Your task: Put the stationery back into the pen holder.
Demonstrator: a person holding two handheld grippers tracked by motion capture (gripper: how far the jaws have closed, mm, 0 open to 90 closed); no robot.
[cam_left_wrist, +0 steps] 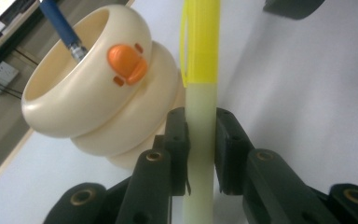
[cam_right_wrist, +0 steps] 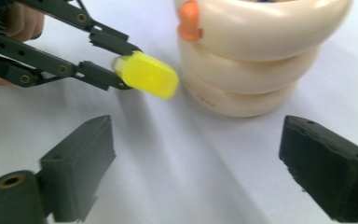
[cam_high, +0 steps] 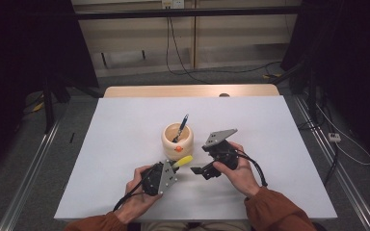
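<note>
While the left gripper (cam_left_wrist: pixel 200 140) clamped its pale, translucent plastic barrel, the yellow-capped highlighter (cam_left_wrist: pixel 199 70) pointed just beside the glossy cream ringed pen holder (cam_left_wrist: pixel 98 107) with an orange duck bill, a blue pen (cam_high: pixel 182 127) inside; the right gripper (cam_right_wrist: pixel 196 168) stood wide open and empty over the matte white table (cam_high: pixel 125 144)

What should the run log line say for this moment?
left gripper: shut on yellow highlighter | right gripper: open, empty | duck-shaped holder: contains blue pen
</note>
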